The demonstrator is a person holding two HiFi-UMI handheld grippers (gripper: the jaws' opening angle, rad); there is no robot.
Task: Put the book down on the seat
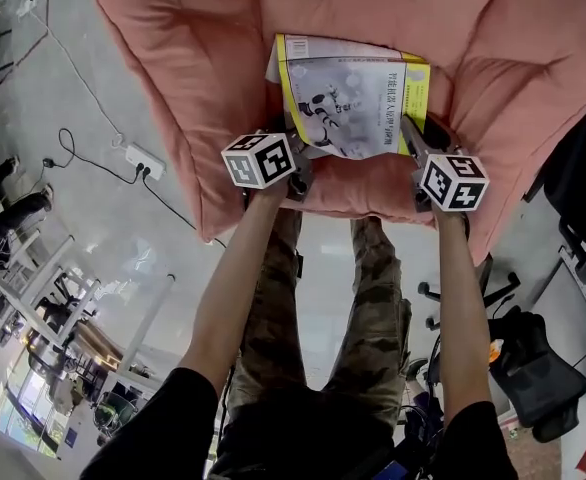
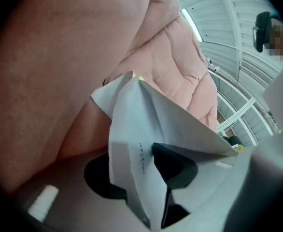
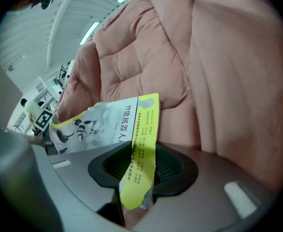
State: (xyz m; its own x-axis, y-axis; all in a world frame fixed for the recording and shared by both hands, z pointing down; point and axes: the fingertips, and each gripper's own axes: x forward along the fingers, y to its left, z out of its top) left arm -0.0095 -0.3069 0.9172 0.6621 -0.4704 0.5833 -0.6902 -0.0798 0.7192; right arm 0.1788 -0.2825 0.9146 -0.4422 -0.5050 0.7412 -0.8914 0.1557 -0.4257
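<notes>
Head view shows the book (image 1: 358,98) lying cover-up on the pink padded seat (image 1: 173,88). Its near edge sits close to the cushion's front lip, with the left gripper (image 1: 298,158) at its near-left corner and the right gripper (image 1: 413,153) at its near-right corner. In the left gripper view the jaws stand apart with white pages fanned between the pads, which do not appear to squeeze them. In the right gripper view the jaws are likewise parted, and the yellow cover edge (image 3: 142,129) hangs loose between them, so neither tool looks clamped. The main risk is in pulling back: a splayed page or that limp cover strip could snag on a ribbed pad, dragging the book towards the lip or creasing or tearing the paper. The cushion is soft and rounded at the front, so a book left this near the edge could also tip or slide off if nudged. The book is a thin paperback with a glossy, floppy cover that is curled at the corners and looks ragged at the strip's lower end. The seat is matte, plush, tufted fabric with deep quilted folds, and it should yield under the book and grip it slightly.
</notes>
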